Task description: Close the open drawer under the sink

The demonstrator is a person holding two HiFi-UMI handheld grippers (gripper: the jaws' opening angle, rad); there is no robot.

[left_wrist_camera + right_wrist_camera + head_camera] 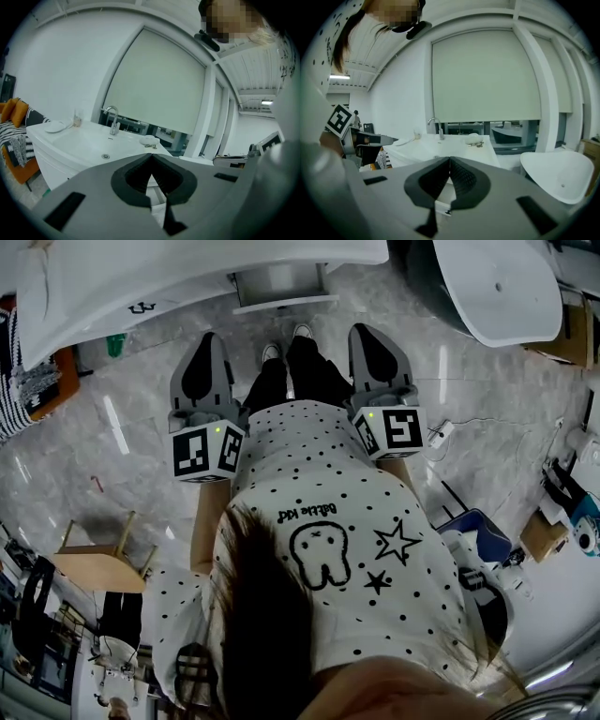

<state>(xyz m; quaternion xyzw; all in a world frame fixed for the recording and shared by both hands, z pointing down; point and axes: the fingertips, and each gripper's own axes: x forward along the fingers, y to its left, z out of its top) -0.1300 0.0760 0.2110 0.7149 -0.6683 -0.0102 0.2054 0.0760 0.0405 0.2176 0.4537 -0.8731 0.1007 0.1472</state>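
Observation:
The open drawer (279, 287) sticks out, pale and shallow, from under the white sink (187, 277) at the top of the head view, just beyond the person's shoes. My left gripper (208, 338) and right gripper (366, 331) point toward it side by side, short of its front. Both are apart from it. In the left gripper view the jaws (151, 156) meet at their tips with nothing between them, and the sink basin (89, 140) with its faucet (112, 119) lies ahead. The right gripper's jaws (450, 159) are likewise shut and empty, facing the sink top (440, 147).
A white tub (497, 282) stands right of the sink, also in the right gripper view (562, 176). An orange cushion with striped cloth (33, 381) sits left of the sink. A wooden stool (98, 563) stands behind at left, a blue bin (473, 526) and boxes at right.

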